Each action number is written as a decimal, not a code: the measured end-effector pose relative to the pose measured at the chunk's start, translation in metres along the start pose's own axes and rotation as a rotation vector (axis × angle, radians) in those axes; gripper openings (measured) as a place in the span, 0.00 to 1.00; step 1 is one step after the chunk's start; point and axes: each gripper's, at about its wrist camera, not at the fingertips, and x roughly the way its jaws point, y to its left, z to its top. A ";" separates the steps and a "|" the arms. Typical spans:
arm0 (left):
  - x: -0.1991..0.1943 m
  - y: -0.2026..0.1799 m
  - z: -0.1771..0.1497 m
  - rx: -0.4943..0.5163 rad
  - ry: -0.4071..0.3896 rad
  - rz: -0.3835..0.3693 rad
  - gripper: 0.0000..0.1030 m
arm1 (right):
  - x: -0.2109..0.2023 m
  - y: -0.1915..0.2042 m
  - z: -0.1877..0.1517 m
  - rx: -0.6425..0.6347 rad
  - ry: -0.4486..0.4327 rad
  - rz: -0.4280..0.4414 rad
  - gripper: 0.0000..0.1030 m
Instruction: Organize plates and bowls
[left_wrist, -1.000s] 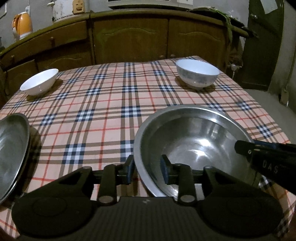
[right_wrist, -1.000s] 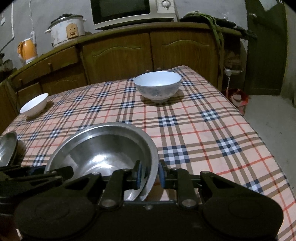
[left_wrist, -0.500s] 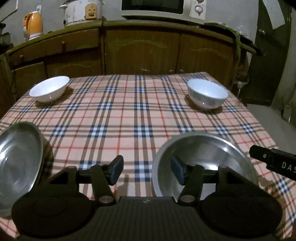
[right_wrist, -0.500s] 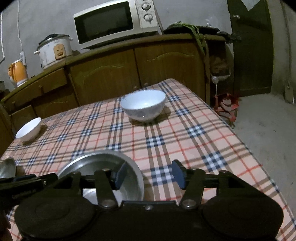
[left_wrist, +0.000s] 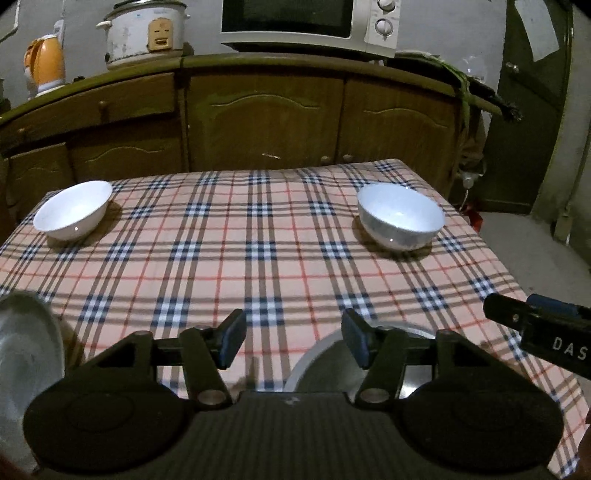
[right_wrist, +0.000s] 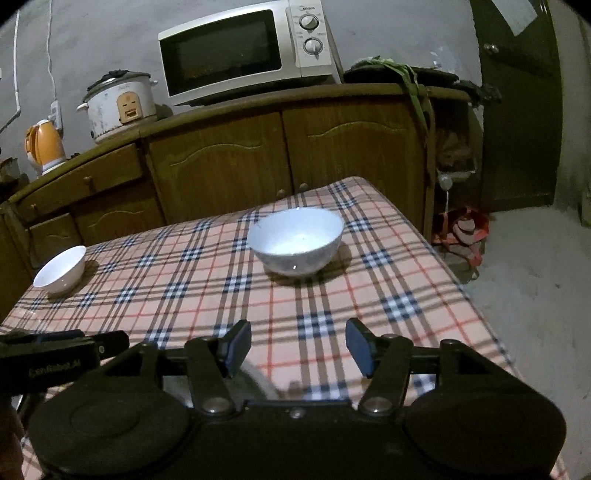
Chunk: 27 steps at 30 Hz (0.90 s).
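We have both grippers empty above the near edge of the table. The left gripper stands partly spread with nothing between its pads; the right gripper is opening, and only cloth shows in its gap.

By our reading, little is sorted yet. The steel bowl sits on the cloth just below the left gripper, mostly hidden by it. A second steel dish lies at the near left edge; whether it is a plate or a bowl we cannot say from this sliver.

The small white bowl rests at the far left corner, and the large white bowl at the far right, well apart. Nothing is stacked. Gathering like with like seems left to do.
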 end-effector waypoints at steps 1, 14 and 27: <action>0.003 -0.002 0.004 0.005 0.000 -0.001 0.57 | 0.003 -0.002 0.003 -0.001 0.000 -0.001 0.68; 0.031 -0.006 0.031 0.009 -0.001 -0.008 0.57 | 0.041 -0.030 0.023 0.059 0.024 -0.001 0.68; 0.026 0.033 0.040 -0.051 -0.012 -0.013 0.57 | 0.045 0.033 0.042 -0.006 0.025 0.071 0.68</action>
